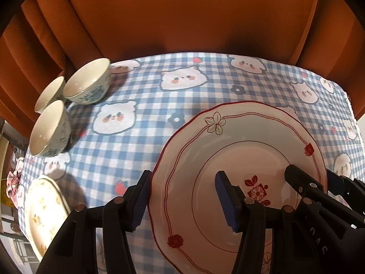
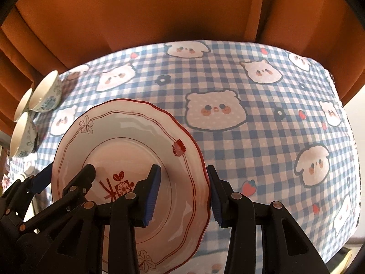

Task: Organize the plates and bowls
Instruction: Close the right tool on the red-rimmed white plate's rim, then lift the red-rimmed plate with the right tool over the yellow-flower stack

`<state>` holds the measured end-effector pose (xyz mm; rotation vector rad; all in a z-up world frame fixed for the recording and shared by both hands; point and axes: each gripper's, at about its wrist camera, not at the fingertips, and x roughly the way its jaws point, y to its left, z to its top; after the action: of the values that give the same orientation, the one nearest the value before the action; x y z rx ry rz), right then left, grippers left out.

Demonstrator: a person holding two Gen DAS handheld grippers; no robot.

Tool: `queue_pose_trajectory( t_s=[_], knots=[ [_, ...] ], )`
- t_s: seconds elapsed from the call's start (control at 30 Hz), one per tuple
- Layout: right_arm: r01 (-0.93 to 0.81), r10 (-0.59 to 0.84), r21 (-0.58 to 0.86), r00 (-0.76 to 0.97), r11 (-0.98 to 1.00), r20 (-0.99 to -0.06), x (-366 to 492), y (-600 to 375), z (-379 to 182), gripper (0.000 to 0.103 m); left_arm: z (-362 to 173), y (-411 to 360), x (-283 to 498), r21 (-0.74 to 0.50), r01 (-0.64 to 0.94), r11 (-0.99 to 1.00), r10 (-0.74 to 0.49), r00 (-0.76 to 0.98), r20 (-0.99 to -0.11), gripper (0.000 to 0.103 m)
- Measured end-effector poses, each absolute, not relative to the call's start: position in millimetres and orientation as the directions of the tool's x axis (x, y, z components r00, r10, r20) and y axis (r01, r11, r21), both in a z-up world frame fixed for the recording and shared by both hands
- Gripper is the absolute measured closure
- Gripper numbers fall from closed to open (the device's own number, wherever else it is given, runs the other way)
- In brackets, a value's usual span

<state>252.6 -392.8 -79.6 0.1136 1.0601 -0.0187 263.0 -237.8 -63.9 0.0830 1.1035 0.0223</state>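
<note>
A white plate with a red scalloped rim and red flowers (image 1: 228, 137) is held above the blue checked tablecloth (image 1: 148, 96). My left gripper (image 1: 182, 196) is open, its jaws astride the plate's left rim. My right gripper (image 2: 184, 191) is open, its jaws astride the right rim of the same plate (image 2: 127, 132). Each gripper shows in the other's view: the right gripper (image 1: 319, 187) and the left gripper (image 2: 61, 180). Three white bowls with blue-green pattern (image 1: 87, 82) stand at the far left, as the right wrist view shows too (image 2: 45, 96).
A white plate with yellow flowers (image 1: 43, 210) lies at the near left edge of the table. Orange-brown curtains (image 1: 182, 11) hang behind the table. The cloth's right edge (image 2: 346, 137) drops off at the right.
</note>
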Motion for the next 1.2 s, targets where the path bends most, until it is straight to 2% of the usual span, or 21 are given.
queue_pose_trajectory(
  t_s=[0.5,1.2],
  knots=[
    [0.106,0.014,0.080,0.516,0.991,-0.856,199,-307,-51,0.058,-34,-148,215,0.065,0.074,0.995,0.022,0.475,-0.880,0.046],
    [0.071,0.004,0.047,0.512,0.996,-0.859,163,-150,-52,0.058,-45,3,171,0.018,0.042,0.999,-0.003,0.447,-0.894,0.046]
  ],
)
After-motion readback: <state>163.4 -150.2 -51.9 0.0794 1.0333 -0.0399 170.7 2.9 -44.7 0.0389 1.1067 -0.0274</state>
